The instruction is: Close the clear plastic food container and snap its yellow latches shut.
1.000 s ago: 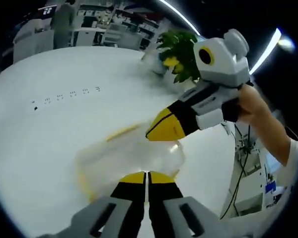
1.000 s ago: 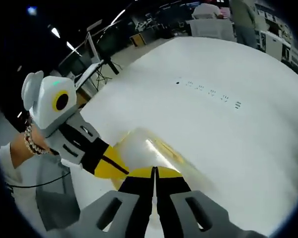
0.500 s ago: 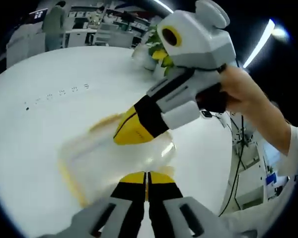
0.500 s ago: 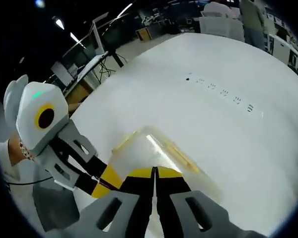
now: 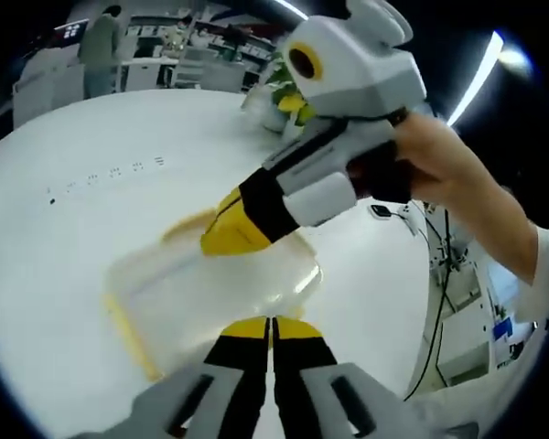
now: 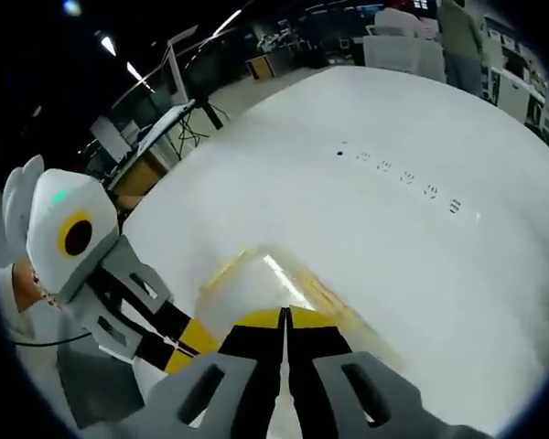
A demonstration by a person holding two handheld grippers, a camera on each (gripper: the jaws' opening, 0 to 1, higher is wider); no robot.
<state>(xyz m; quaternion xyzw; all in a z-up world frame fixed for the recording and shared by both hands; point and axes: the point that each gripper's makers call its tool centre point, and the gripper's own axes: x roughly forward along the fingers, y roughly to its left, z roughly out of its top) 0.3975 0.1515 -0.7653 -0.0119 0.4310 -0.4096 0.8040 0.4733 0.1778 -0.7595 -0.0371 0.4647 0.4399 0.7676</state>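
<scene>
A wide white table spreads across both views, with a short row of small dark marks printed on its surface. At its far edge in the left gripper view stands a green potted plant with yellow blooms. Beyond it a person stands among shelves and desks. Cables hang beside the table, and ceiling strip lights glow overhead.

1. Container: clear plastic, yellow latches.
2. Both tongs, left and right: black, yellow-tipped, grey bodies.
3. Desk: white, row of small dark marks.
4. Plant: green, seemingly with some yellow.
</scene>
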